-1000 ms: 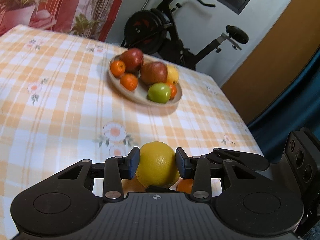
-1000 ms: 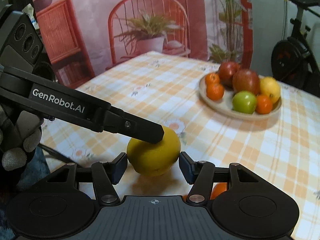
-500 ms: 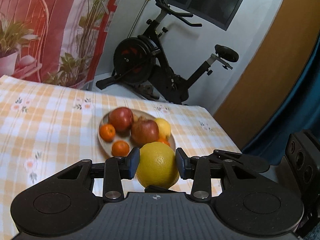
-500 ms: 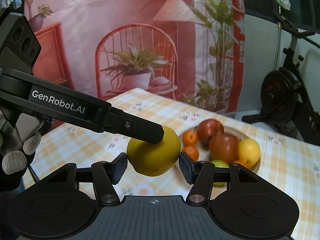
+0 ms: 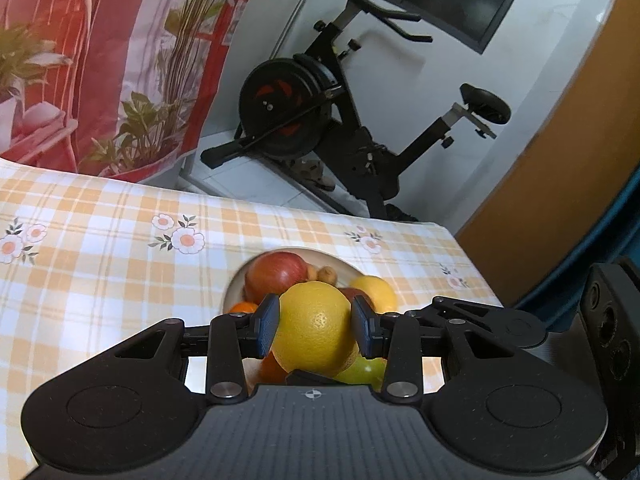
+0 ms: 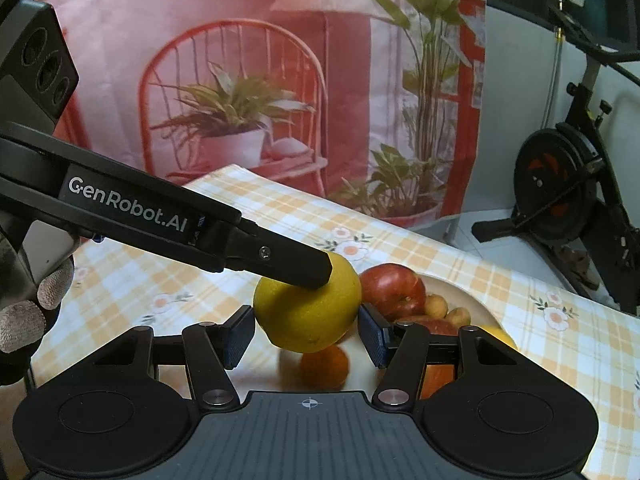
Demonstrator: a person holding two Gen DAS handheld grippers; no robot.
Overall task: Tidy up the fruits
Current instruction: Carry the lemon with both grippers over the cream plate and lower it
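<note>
left tool (image 5: 314, 326) pinching a large yellow citrus (image 5: 316, 332), one pad pressed to each flank, the fruit carried in the air at the near side of the plate (image 5: 344, 266). right tool (image 6: 306, 334) set about the same fruit from another angle, pads hard by both cheeks; cannot tell whether pressing or merely flanking. gloved hand (image 6: 24, 320) visible behind the left tool.

judged by look: firm, round, fairly heavy for its size, with a waxy pebbled rind likely to roll or slip in a light pinch. best taken across the widest middle, as here, with pads square to the skin. not fragile, yet likely to bruise softer neighbours if dropped onto them.

under the citrus, on the near part of the plate: a tangerine (image 6: 324, 366) and a green apple (image 5: 366, 368), both partly hidden. further in: a big red apple (image 5: 276, 276) towards the far rim, a second red apple mostly covered, a lemon (image 5: 374, 288) on the plate's right as seen from the left tool, and small brown fruits (image 6: 436, 306) by the far rim. little bare plate showing, so a gentle set-down on top of the pile or in a gap seems called for.

around the plate: desk (image 5: 100, 260) under an orange check cloth with printed flowers. beyond the plate: an exercise bike (image 5: 320, 120) on the floor and a red printed backdrop (image 6: 240, 80) of chair and plants.
</note>
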